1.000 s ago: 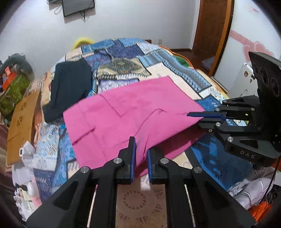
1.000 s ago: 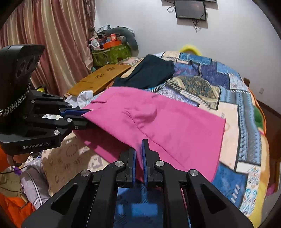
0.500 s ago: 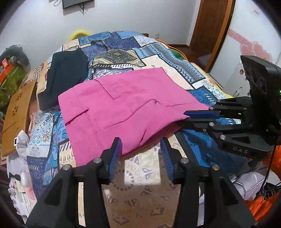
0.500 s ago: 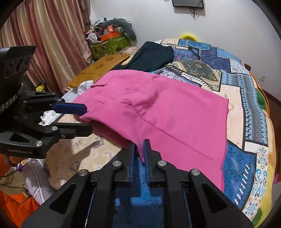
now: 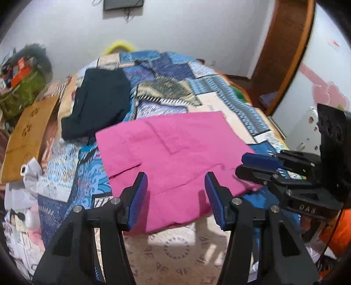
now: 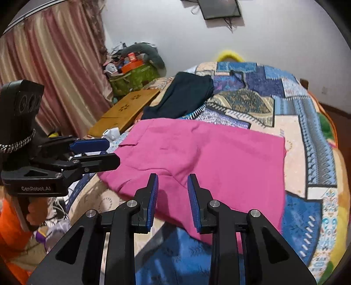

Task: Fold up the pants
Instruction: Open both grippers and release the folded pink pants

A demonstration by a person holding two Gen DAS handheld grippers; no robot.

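The pink pants [image 5: 175,153] are lying flat on the bed [image 5: 197,247], just ahead of both claws. The left claw [image 5: 176,193] and right claw [image 6: 172,193] have just been opening and are holding nothing.

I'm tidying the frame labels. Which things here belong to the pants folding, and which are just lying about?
Job: pink pants, left gripper, right gripper, both open, jaws just been opening.
Lying about: dark garment, wooden board, green bag, patchwork bedspread.

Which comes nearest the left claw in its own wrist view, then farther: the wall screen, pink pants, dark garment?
1. Pink pants, on the bed, just ahead of the left claw.
2. Dark garment, farther back, left.
3. Wall screen, far wall, top.
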